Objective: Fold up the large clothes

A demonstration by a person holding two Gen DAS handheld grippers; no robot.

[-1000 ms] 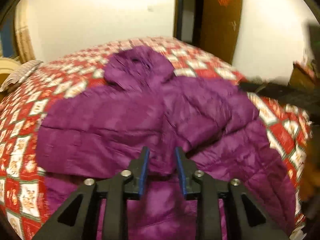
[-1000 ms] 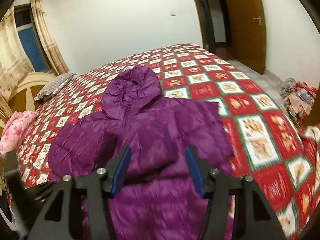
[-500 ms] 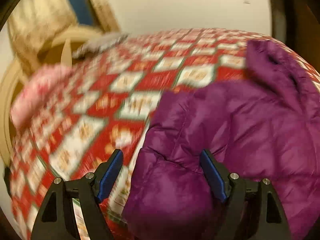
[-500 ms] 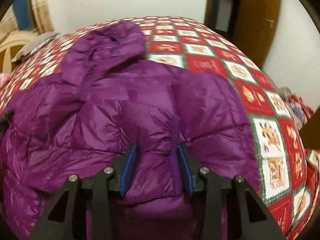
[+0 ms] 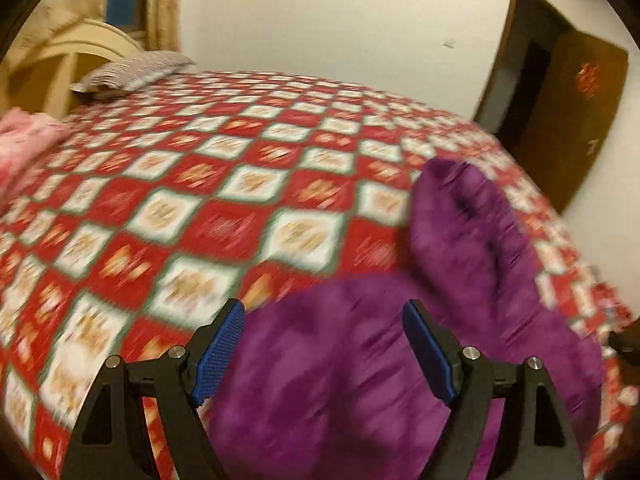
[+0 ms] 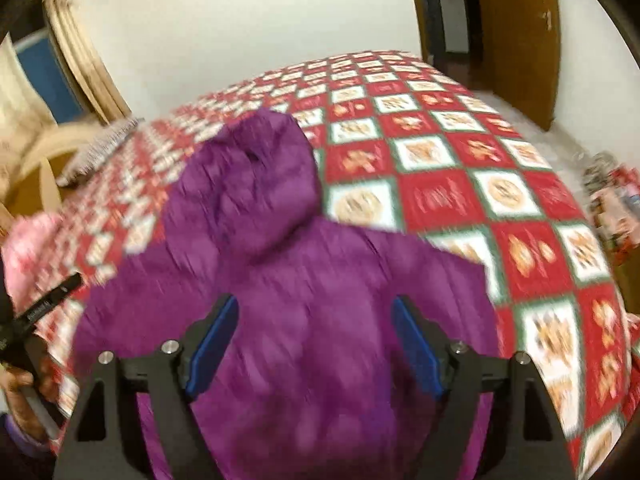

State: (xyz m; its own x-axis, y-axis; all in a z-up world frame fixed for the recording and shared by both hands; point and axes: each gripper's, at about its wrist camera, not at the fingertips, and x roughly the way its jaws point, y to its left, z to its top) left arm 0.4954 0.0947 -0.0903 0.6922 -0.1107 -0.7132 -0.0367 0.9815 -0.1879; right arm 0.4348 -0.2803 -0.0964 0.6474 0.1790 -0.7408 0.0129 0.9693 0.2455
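Black hand-held gripper (image 6: 314, 346), blue pads (image 6: 212, 348)

Place: a home bedroom.
Bed: a wide bed under a red, white and green checked quilt (image 5: 224, 184), filling most of the room.
Headboard: a curved cream wooden headboard (image 5: 60, 60) at the far end, with a grey striped pillow (image 5: 132, 72) lying against it.
Window: beige patterned curtains (image 6: 80, 56) beside a blue pane.
Door: a brown wooden door (image 6: 516, 36) standing open, set in plain white walls (image 5: 320, 20).
Clothing: a purple hooded puffer jacket (image 6: 300, 280) spread on the quilt, a pink bundle of fabric (image 5: 24, 140) near the headboard.
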